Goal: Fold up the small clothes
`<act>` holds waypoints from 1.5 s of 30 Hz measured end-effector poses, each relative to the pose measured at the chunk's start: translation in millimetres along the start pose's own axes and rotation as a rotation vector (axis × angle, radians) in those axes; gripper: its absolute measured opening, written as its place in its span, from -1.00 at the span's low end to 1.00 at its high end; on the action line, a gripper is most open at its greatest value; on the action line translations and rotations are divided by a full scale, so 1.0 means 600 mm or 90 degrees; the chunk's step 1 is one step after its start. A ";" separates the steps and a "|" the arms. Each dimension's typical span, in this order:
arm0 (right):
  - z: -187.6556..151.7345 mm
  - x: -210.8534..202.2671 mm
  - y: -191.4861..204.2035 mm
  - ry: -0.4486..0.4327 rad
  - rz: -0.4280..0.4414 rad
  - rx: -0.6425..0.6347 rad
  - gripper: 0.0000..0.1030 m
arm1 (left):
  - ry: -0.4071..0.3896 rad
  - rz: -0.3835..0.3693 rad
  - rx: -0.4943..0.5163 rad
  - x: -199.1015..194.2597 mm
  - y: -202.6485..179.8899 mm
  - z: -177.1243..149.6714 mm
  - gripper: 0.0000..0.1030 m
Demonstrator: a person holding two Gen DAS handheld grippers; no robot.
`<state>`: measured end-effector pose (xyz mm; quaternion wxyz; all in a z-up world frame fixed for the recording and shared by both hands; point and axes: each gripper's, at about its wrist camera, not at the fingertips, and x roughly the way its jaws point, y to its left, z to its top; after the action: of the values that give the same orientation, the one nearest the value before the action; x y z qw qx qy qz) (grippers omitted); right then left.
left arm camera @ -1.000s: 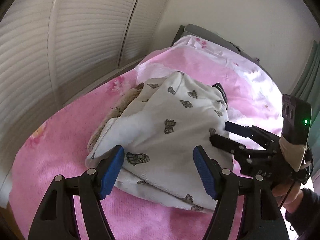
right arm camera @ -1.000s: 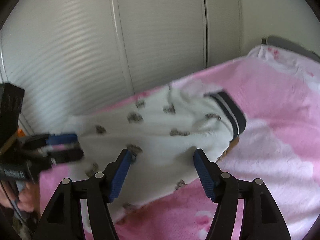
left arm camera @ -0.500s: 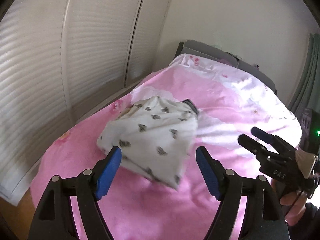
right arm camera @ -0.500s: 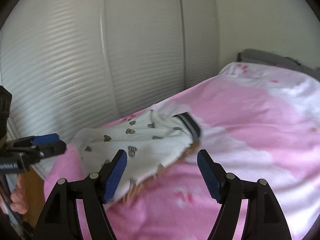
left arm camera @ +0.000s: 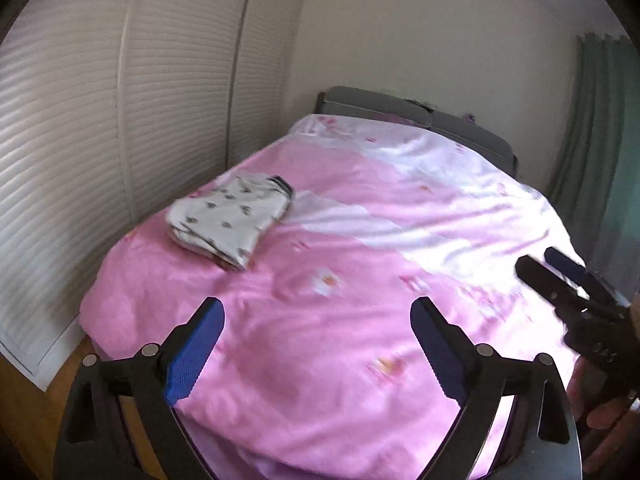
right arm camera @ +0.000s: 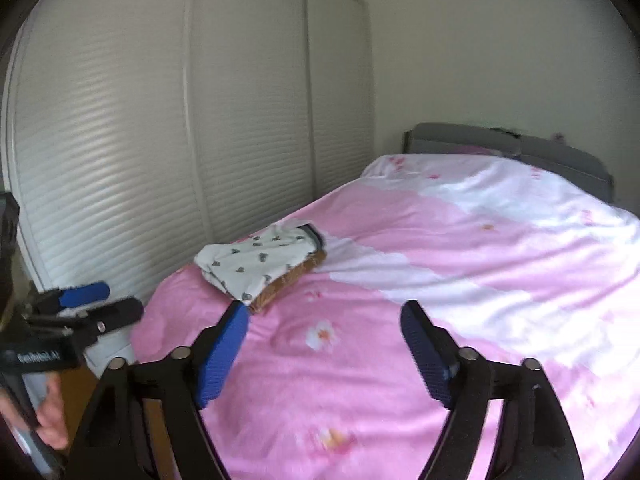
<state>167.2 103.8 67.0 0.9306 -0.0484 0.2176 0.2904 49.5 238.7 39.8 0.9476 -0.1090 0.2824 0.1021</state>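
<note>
A folded white garment with small dark prints and a dark striped cuff lies near the left edge of the pink bed; it also shows in the right wrist view, on top of a brown folded piece. My left gripper is open and empty, well back from the garment above the foot of the bed. My right gripper is open and empty, also back from it. The right gripper shows at the right edge of the left wrist view; the left gripper shows at the left of the right wrist view.
The bed has a pink and white floral cover and a grey headboard. White slatted wardrobe doors run along the bed's left side. A green curtain hangs at the right. Wooden floor shows at the bed's foot.
Both grippers have pulled back and up from the folded garment, which now lies far off on the bed. Both stay open.
</note>
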 end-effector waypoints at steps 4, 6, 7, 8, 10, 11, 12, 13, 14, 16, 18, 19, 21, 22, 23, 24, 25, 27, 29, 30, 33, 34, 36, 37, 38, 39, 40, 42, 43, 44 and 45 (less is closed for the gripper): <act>-0.031 -0.134 -0.039 -0.021 -0.049 0.021 0.69 | -0.006 -0.027 0.028 -0.050 -0.086 -0.043 0.99; -0.051 -0.193 -0.061 -0.025 -0.085 0.029 0.69 | -0.012 -0.036 0.048 -0.066 -0.124 -0.062 1.00; -0.057 -0.207 -0.069 -0.025 -0.099 0.032 0.70 | -0.014 -0.039 0.055 -0.073 -0.139 -0.071 1.00; -0.068 -0.231 -0.079 -0.025 -0.120 0.035 0.71 | -0.014 -0.046 0.062 -0.079 -0.155 -0.080 1.00; -0.093 -0.280 -0.099 -0.025 -0.160 0.052 0.77 | -0.010 -0.062 0.066 -0.088 -0.182 -0.098 1.00; -0.105 -0.301 -0.110 -0.025 -0.177 0.063 0.80 | -0.012 -0.067 0.070 -0.094 -0.194 -0.105 1.00; -0.120 -0.323 -0.121 -0.025 -0.197 0.076 0.80 | -0.016 -0.070 0.077 -0.101 -0.208 -0.113 1.00; -0.133 -0.338 -0.130 -0.023 -0.214 0.087 0.81 | -0.019 -0.072 0.087 -0.107 -0.222 -0.121 1.00; -0.145 -0.352 -0.139 -0.019 -0.230 0.097 0.81 | -0.021 -0.075 0.093 -0.112 -0.231 -0.127 1.00; -0.172 -0.385 -0.157 -0.009 -0.263 0.116 0.81 | -0.019 -0.087 0.102 -0.121 -0.251 -0.139 1.00; -0.195 -0.408 -0.172 0.000 -0.296 0.130 0.81 | -0.021 -0.093 0.111 -0.128 -0.267 -0.150 1.00; -0.206 -0.419 -0.181 0.003 -0.309 0.143 0.81 | -0.024 -0.094 0.118 -0.131 -0.275 -0.156 1.00; -0.221 -0.436 -0.193 0.004 -0.323 0.164 0.81 | -0.026 -0.100 0.133 -0.134 -0.288 -0.163 1.00; -0.229 -0.445 -0.198 0.004 -0.334 0.173 0.81 | -0.027 -0.100 0.137 -0.137 -0.294 -0.166 1.00; -0.236 -0.453 -0.203 0.005 -0.344 0.177 0.81 | -0.029 -0.100 0.139 -0.139 -0.298 -0.170 1.00; -0.241 -0.459 -0.205 0.006 -0.349 0.179 0.81 | -0.030 -0.102 0.140 -0.140 -0.302 -0.173 1.00; -0.244 -0.458 -0.205 0.007 -0.350 0.180 0.81 | -0.030 -0.102 0.143 -0.140 -0.307 -0.176 1.00; -0.252 -0.462 -0.208 0.007 -0.355 0.181 0.81 | -0.032 -0.099 0.148 -0.139 -0.311 -0.181 1.00; -0.264 -0.470 -0.214 0.005 -0.355 0.187 0.81 | -0.032 -0.097 0.155 -0.138 -0.316 -0.186 1.00; -0.267 -0.471 -0.215 0.004 -0.353 0.190 0.81 | -0.031 -0.097 0.156 -0.137 -0.316 -0.188 1.00; -0.270 -0.466 -0.213 0.007 -0.350 0.183 0.81 | -0.028 -0.098 0.159 -0.134 -0.315 -0.192 1.00; -0.271 -0.463 -0.211 0.010 -0.352 0.176 0.81 | -0.028 -0.099 0.157 -0.134 -0.313 -0.191 1.00; -0.271 -0.462 -0.208 0.011 -0.357 0.169 0.81 | -0.031 -0.093 0.158 -0.132 -0.313 -0.192 1.00; -0.271 -0.462 -0.210 0.008 -0.355 0.169 0.81 | -0.030 -0.093 0.156 -0.132 -0.314 -0.193 1.00; -0.272 -0.463 -0.211 0.007 -0.354 0.173 0.81 | -0.028 -0.095 0.157 -0.131 -0.313 -0.192 1.00; -0.272 -0.463 -0.211 0.008 -0.353 0.175 0.81 | -0.026 -0.096 0.156 -0.130 -0.313 -0.192 1.00; -0.273 -0.463 -0.211 0.008 -0.352 0.176 0.81 | -0.026 -0.095 0.155 -0.130 -0.313 -0.193 1.00; -0.273 -0.463 -0.210 0.007 -0.352 0.174 0.81 | -0.027 -0.094 0.154 -0.130 -0.313 -0.193 1.00; -0.273 -0.464 -0.209 0.006 -0.354 0.175 0.81 | -0.026 -0.095 0.153 -0.130 -0.313 -0.194 1.00; -0.273 -0.464 -0.210 0.006 -0.354 0.173 0.81 | -0.026 -0.094 0.154 -0.130 -0.313 -0.193 1.00; -0.273 -0.464 -0.210 0.006 -0.353 0.174 0.81 | -0.025 -0.093 0.154 -0.130 -0.312 -0.193 1.00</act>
<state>-28.9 -180.4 35.4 0.9712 0.0184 0.2376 -0.0067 -26.0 18.7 16.4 0.9641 -0.0126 0.2651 0.0000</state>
